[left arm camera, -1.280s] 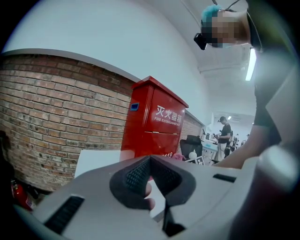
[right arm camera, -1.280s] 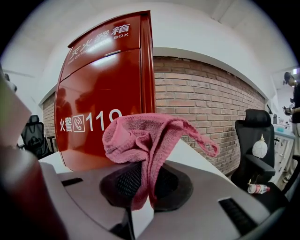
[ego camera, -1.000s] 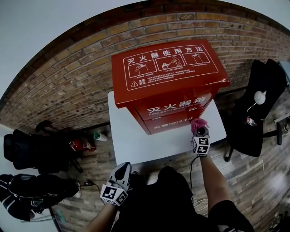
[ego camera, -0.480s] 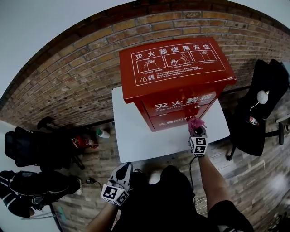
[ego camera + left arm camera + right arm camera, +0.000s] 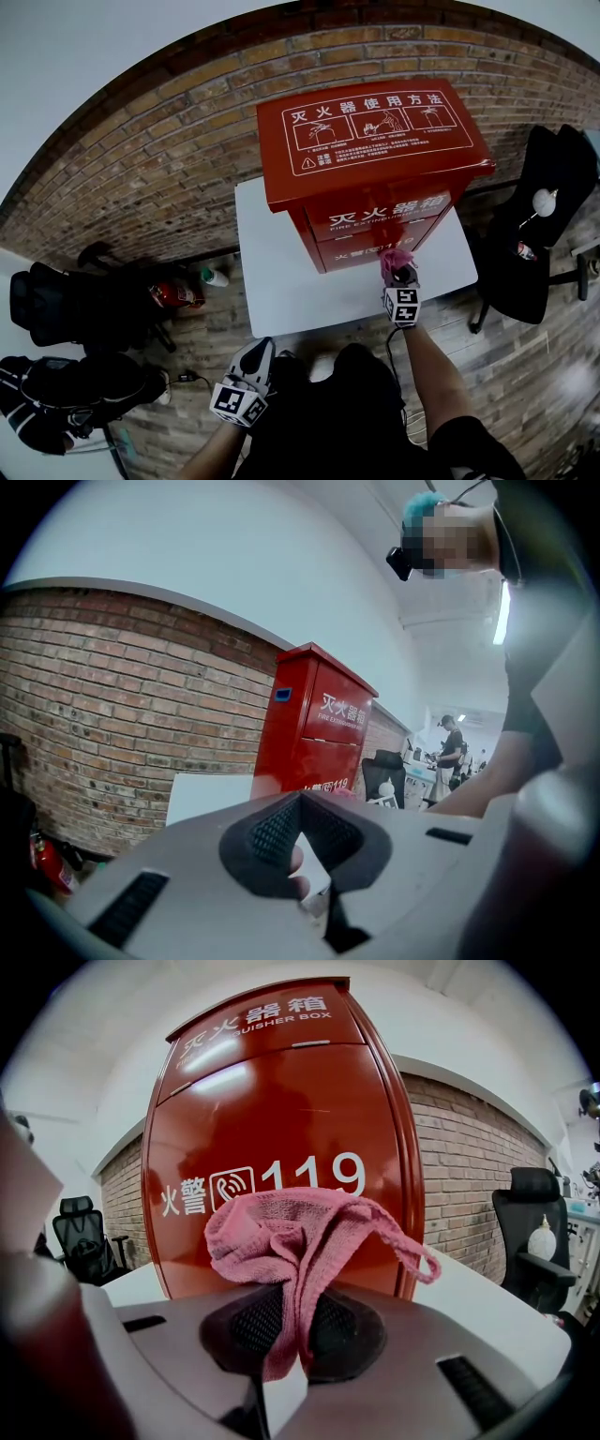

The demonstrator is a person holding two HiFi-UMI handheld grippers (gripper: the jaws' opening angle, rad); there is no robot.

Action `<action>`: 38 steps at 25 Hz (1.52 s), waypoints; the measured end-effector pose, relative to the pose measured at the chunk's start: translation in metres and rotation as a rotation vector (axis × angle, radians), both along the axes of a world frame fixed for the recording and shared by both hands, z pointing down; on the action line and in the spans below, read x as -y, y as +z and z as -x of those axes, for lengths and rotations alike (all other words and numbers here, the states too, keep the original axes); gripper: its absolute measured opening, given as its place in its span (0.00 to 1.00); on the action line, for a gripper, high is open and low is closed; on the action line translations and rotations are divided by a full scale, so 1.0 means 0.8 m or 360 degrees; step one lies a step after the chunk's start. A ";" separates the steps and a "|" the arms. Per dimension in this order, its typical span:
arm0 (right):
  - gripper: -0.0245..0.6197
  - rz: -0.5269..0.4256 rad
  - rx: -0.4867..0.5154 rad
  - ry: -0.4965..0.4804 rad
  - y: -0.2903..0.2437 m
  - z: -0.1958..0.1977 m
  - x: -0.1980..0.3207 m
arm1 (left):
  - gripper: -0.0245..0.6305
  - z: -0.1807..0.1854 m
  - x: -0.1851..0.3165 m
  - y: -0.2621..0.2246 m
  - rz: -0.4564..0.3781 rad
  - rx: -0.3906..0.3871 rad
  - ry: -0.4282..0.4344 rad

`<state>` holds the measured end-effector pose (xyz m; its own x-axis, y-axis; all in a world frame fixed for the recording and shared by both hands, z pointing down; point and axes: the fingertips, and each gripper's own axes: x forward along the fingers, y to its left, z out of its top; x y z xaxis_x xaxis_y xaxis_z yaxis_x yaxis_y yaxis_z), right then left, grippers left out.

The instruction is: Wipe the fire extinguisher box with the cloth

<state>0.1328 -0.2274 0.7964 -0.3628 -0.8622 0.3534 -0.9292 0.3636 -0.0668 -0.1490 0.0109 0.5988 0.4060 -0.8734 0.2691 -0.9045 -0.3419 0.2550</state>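
Left hand-held gripper [image 5: 300, 803], nearest, at 7 o'clock in the head view: pads pressed together, nothing betw. them.

Right hand-held gripper [image 5: 286, 1330] pinches the pink terry cloth [image 5: 281, 1227] by its bunched middle, w/ a loose tail drooping toward 3 o'clock. The cloth looks light, soft and floppy, so it'll need firm pressing to wipe. The mid-bunch hold suits that.

Just beyond, at 12 o'clock, the glossy red metal fire extinguisher box [image 5: 281, 1101] stands upright on the white desk [image 5: 281, 281]. It reads as stiff and slick, heavy enough not to slide.

Cloth vs. box front: perhaps touching, can't tell. The cloth blocks part of the front's lower strip. The box's back is out of sight.
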 end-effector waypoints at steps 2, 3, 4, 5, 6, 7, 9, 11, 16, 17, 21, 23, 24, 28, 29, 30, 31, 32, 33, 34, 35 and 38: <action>0.13 0.0004 0.0010 -0.0003 0.000 0.008 -0.002 | 0.06 0.004 -0.001 0.000 0.0000 0.0000 -0.0007; 0.13 0.0006 0.0014 -0.0007 0.000 0.011 -0.004 | 0.06 0.006 -0.001 -0.001 -0.0002 0.0002 -0.0010; 0.13 0.0008 0.0015 -0.0015 0.001 0.016 -0.005 | 0.06 0.008 -0.001 -0.001 -0.0002 0.0002 -0.0013; 0.13 0.0011 0.0016 -0.0024 0.001 0.020 -0.006 | 0.06 0.009 -0.001 -0.001 0.0000 -0.0001 -0.0015; 0.13 0.0014 0.0017 -0.0034 0.001 0.025 -0.007 | 0.06 0.010 -0.001 -0.002 0.0003 -0.0006 -0.0018; 0.13 0.0015 0.0018 -0.0045 0.002 0.030 -0.009 | 0.06 0.010 -0.001 -0.002 0.0004 -0.0009 -0.0019; 0.13 0.0016 0.0019 -0.0067 0.001 0.041 -0.011 | 0.06 0.012 -0.002 -0.001 0.0003 -0.0007 -0.0016; 0.13 0.0021 0.0023 -0.0082 0.002 0.050 -0.014 | 0.06 0.014 -0.004 0.001 0.0006 -0.0009 -0.0017; 0.13 0.0026 0.0040 -0.0104 0.004 0.067 -0.018 | 0.06 0.020 -0.006 -0.002 0.0009 -0.0031 -0.0047; 0.13 0.0027 0.0040 -0.0112 0.004 0.071 -0.019 | 0.06 0.021 -0.006 -0.002 0.0009 -0.0030 -0.0049; 0.13 0.0027 0.0043 -0.0147 0.005 0.086 -0.023 | 0.06 0.025 -0.011 0.002 0.0013 -0.0015 -0.0049; 0.13 0.0027 0.0051 -0.0159 0.006 0.094 -0.025 | 0.06 0.026 -0.012 0.001 0.0014 -0.0021 -0.0053; 0.13 0.0029 0.0053 -0.0167 0.006 0.098 -0.027 | 0.06 0.026 -0.012 0.000 0.0012 -0.0025 -0.0056; 0.13 0.0031 0.0047 -0.0226 0.005 0.123 -0.033 | 0.06 0.035 -0.012 0.001 0.0000 -0.0020 -0.0063; 0.13 0.0029 0.0047 -0.0236 0.005 0.129 -0.034 | 0.06 0.037 -0.013 0.001 -0.0003 -0.0019 -0.0063; 0.13 0.0030 0.0048 -0.0242 0.005 0.133 -0.035 | 0.06 0.038 -0.013 0.002 -0.0004 -0.0019 -0.0063; 0.13 0.0033 0.0048 -0.0247 0.006 0.137 -0.036 | 0.06 0.039 -0.014 0.002 0.0000 -0.0021 -0.0065; 0.13 0.0036 0.0047 -0.0253 0.007 0.140 -0.037 | 0.06 0.040 -0.015 0.001 0.0005 -0.0026 -0.0067; 0.13 0.0039 0.0046 -0.0261 0.008 0.144 -0.039 | 0.06 0.041 -0.015 0.002 0.0010 -0.0029 -0.0069; 0.13 0.0037 0.0045 -0.0269 0.007 0.148 -0.040 | 0.06 0.044 -0.016 0.003 0.0011 -0.0030 -0.0068; 0.13 0.0033 0.0047 -0.0272 0.006 0.152 -0.040 | 0.06 0.046 -0.017 0.004 0.0010 -0.0030 -0.0065; 0.13 0.0035 0.0054 -0.0265 0.005 0.160 -0.042 | 0.06 0.051 -0.017 0.004 0.0008 -0.0029 -0.0062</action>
<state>0.0049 -0.1941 0.8008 -0.5121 -0.7814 0.3566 -0.8533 0.5103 -0.1070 -0.1898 0.0249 0.6018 0.3768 -0.8871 0.2665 -0.9122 -0.3054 0.2731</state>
